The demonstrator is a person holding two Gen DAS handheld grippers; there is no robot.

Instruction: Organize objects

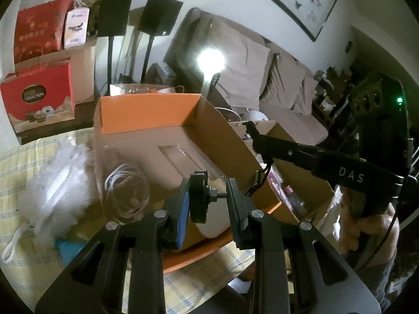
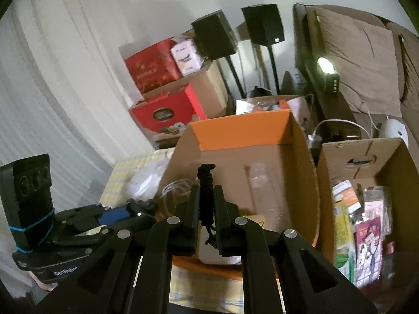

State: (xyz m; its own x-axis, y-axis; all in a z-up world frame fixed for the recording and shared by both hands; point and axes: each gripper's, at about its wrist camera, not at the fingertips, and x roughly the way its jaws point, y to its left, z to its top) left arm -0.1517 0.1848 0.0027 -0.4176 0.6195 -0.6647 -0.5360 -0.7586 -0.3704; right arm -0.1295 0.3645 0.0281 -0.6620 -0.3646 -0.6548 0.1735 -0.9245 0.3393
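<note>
An open cardboard box with orange inner flaps (image 1: 149,115) (image 2: 241,130) stands on the yellow checked cloth. In it lie a white cable coil (image 1: 123,180) (image 2: 172,185), a clear plastic piece (image 1: 183,157) and a white item (image 2: 217,253). Over the box's near edge, my left gripper (image 1: 207,198) (image 2: 138,205) is shut on a small black knob with a threaded bolt (image 1: 197,196). To its right, also above the near edge, my right gripper (image 2: 207,201) (image 1: 250,127) is shut on a black braided cord (image 2: 206,183) (image 1: 263,172), whose end hangs down.
A second cardboard box (image 2: 366,157) with several packets stands to the right. A fluffy white plastic bag (image 1: 57,178) lies left of the orange box. Behind are red gift boxes (image 1: 39,104), two speakers on stands (image 1: 115,13), a bright lamp (image 1: 209,60) and a sofa with cushions (image 1: 248,73).
</note>
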